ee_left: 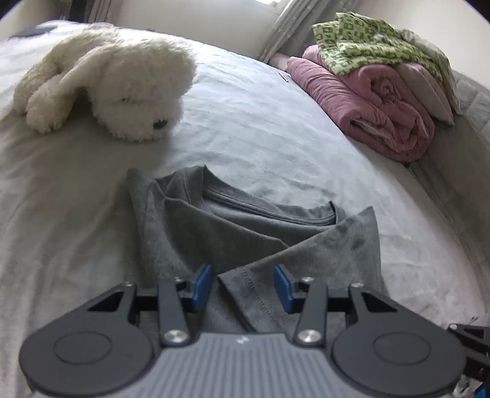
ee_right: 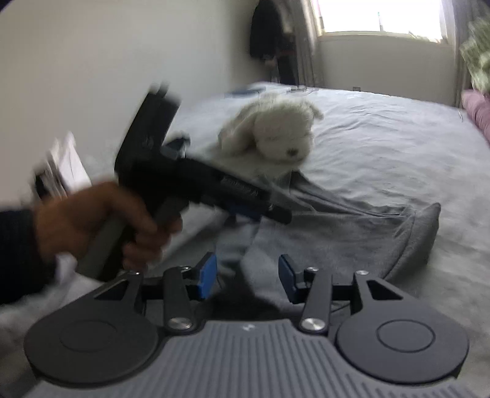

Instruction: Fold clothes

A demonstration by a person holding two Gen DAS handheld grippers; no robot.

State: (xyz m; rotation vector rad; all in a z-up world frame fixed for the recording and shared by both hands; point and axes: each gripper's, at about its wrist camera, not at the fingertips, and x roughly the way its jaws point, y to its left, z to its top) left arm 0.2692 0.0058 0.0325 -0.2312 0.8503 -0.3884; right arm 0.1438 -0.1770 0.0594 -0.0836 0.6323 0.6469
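A grey T-shirt (ee_left: 245, 226) lies on the bed with its collar towards the plush dog and both sleeves folded in over its front. My left gripper (ee_left: 243, 284) hovers low over the near sleeve hem; its blue pads stand apart on either side of the cloth without pressing it. In the right wrist view the same shirt (ee_right: 337, 232) spreads across the sheet, and my right gripper (ee_right: 248, 278) is open above its near edge, holding nothing. A hand (ee_right: 101, 226) holds the left gripper (ee_right: 275, 214), blurred, over the shirt's left side.
A white plush dog (ee_left: 122, 82) lies on the pale bed sheet (ee_left: 260, 122) just beyond the shirt. A rolled pink quilt (ee_left: 367, 107) with a green patterned cloth (ee_left: 361, 39) on top sits at the far right. Dark clothes (ee_right: 269, 33) hang beside the window (ee_right: 379, 15).
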